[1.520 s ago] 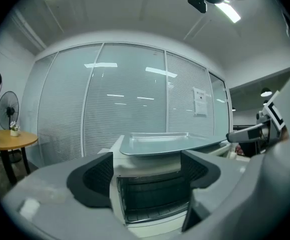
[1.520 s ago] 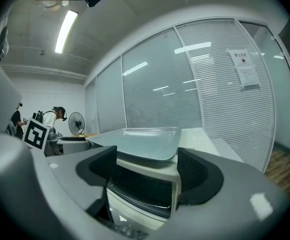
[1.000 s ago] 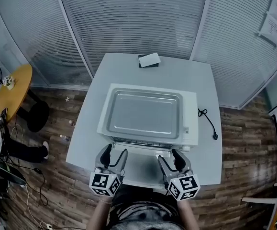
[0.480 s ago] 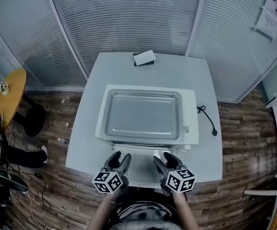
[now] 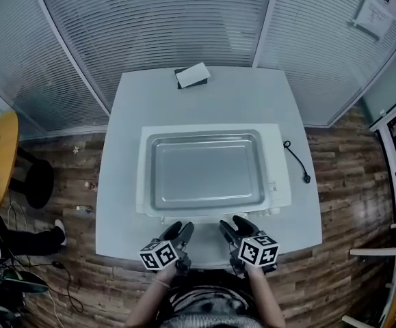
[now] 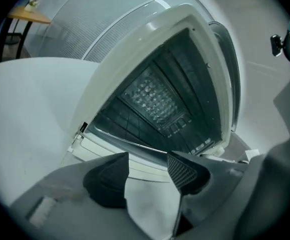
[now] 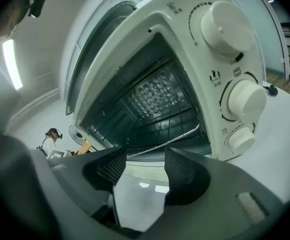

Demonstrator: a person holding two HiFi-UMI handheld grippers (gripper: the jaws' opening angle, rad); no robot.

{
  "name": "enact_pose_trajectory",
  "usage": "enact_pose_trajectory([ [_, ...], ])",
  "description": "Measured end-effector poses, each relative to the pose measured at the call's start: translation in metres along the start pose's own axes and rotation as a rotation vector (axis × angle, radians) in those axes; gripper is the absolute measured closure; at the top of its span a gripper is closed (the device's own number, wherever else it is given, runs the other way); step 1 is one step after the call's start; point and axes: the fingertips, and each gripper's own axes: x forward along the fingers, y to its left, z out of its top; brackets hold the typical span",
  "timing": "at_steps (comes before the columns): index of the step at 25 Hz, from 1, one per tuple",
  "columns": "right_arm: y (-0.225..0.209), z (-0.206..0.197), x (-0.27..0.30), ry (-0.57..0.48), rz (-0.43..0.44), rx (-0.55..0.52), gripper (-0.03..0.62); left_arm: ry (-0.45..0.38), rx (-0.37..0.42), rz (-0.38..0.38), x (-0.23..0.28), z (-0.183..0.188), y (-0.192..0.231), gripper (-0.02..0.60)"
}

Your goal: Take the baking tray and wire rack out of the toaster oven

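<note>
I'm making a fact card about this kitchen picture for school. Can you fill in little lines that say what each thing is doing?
Oven: white, on the table, door open
Tray: lying on top of the oven
Rack: inside the oven
Left gripper: facing the open oven; jaws apart after just closing a little, nothing between them
Right gripper: facing the open oven, jaws apart, empty
Cord: loose on the table beside the oven
</note>
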Motion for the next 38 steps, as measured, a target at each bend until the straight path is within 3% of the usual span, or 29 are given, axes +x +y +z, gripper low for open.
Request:
enact_pose_trajectory([
  [3,-0.003,-0.001,0.015,-0.007,0.009,0.085,0.35,-0.006,-0.109,-0.04,0.014,0.004,0.007,0.342],
  [6,-0.009,-0.001,0.027,-0.016,0.013,0.17,0.35,-0.067,-0.221,-0.117,0.027,0.018,0.009,0.342],
  [12,-0.02,0.002,0.049,-0.029,-0.001,0.204,0.352,-0.136,-0.421,-0.226,0.047,0.023,0.018,0.362],
  [16,-0.026,0.01,0.059,-0.078,0.019,0.301,0.439,-0.163,-0.507,-0.272,0.056,0.027,0.017,0.398],
  [19,-0.029,0.012,0.061,-0.096,0.04,0.336,0.524,-0.184,-0.528,-0.289,0.059,0.031,0.018,0.462],
  [22,-0.026,0.012,0.06,-0.096,0.068,0.345,0.538,-0.191,-0.558,-0.292,0.058,0.03,0.02,0.525],
  [29,-0.018,0.008,0.048,-0.106,0.126,0.379,0.559,-0.204,-0.573,-0.322,0.044,0.024,0.014,0.541],
  [38,-0.003,-0.015,0.023,-0.062,0.179,0.377,0.557,-0.258,-0.531,-0.345,0.008,0.004,0.005,0.548],
])
